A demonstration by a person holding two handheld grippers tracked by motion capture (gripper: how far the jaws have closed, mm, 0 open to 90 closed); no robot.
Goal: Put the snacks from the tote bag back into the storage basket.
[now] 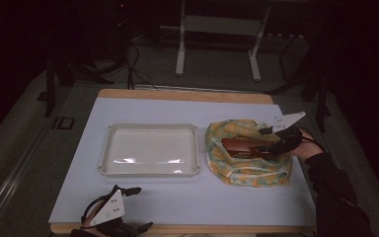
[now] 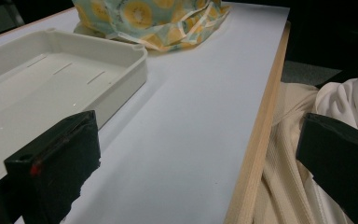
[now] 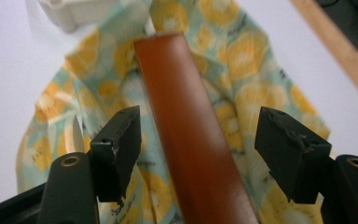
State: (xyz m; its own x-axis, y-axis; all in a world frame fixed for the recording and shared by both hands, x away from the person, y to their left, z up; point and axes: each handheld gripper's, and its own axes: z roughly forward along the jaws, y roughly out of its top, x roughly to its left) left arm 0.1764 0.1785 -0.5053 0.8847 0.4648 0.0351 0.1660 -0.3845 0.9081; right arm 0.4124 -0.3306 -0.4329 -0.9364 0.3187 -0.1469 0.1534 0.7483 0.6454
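My right tongs (image 3: pixel 198 154) gape astride the long brown leather case (image 3: pixel 191 140) on the lemon-print cloth bag (image 3: pixel 242 60), poised to grip; left tongs (image 2: pixel 191 163) idle open, empty.

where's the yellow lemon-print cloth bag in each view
High view: the yellow lemon-print cloth bag lies right of centre on the table, beside the white plastic tray, under the right claw.
Left gripper view: top centre, past the tray's far corner.
Right gripper view: spread across the middle, beneath the long brown case between the open jaws.
Shared landmark: the white tray, touching or nearly touching the bag in all three.
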